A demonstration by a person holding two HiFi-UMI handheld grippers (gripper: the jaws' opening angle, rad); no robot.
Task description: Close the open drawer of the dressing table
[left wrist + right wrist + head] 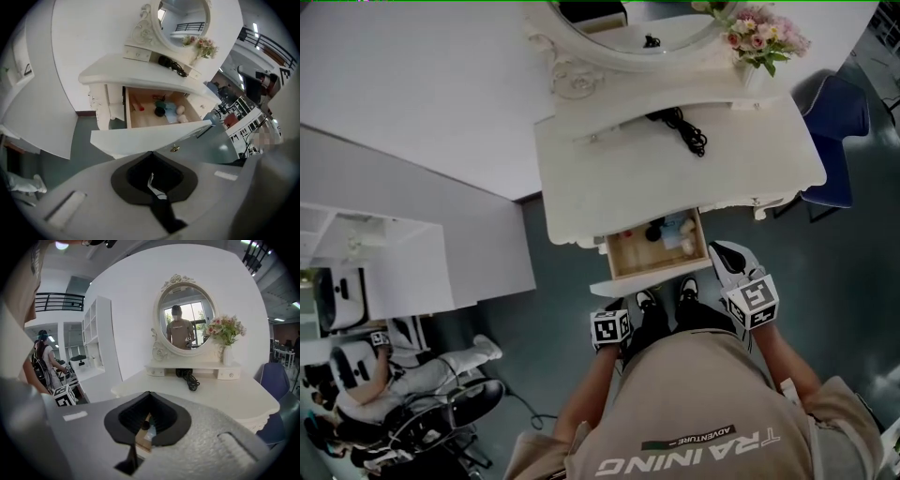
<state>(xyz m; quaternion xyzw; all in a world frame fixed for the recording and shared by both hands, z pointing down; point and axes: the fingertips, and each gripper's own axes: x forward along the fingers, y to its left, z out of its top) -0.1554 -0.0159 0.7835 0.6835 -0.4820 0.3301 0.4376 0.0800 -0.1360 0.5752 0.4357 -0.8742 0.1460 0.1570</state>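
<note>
The white dressing table (675, 169) stands against the far wall, and its one big drawer (642, 261) hangs pulled out from under the near edge of the counter, towards the person. As I judge it, the closing has not begun and the whole push is left to do. There is one oval mirror (628, 33) at the back, and one blue chair (834, 117) to the right of the table. The drawer front (140, 139) is nearest the person, with a single small brass knob (174, 148) on it. There are two grippers. The left gripper (151, 153) is held low, just short of the front, and its jaws are pressed together with nothing between them. The right gripper (149, 393) is held higher, near the drawer's right end, and its jaws are likewise closed and empty. Neither one looks to be touching the drawer. On the counter I count one vase of flowers (759, 37) at the far right and one black cable (682, 129) in the middle. Two little drawers (155, 372) sit in the raised shelf. Inside the open drawer lie a handful of small things, too jumbled to count surely.
</note>
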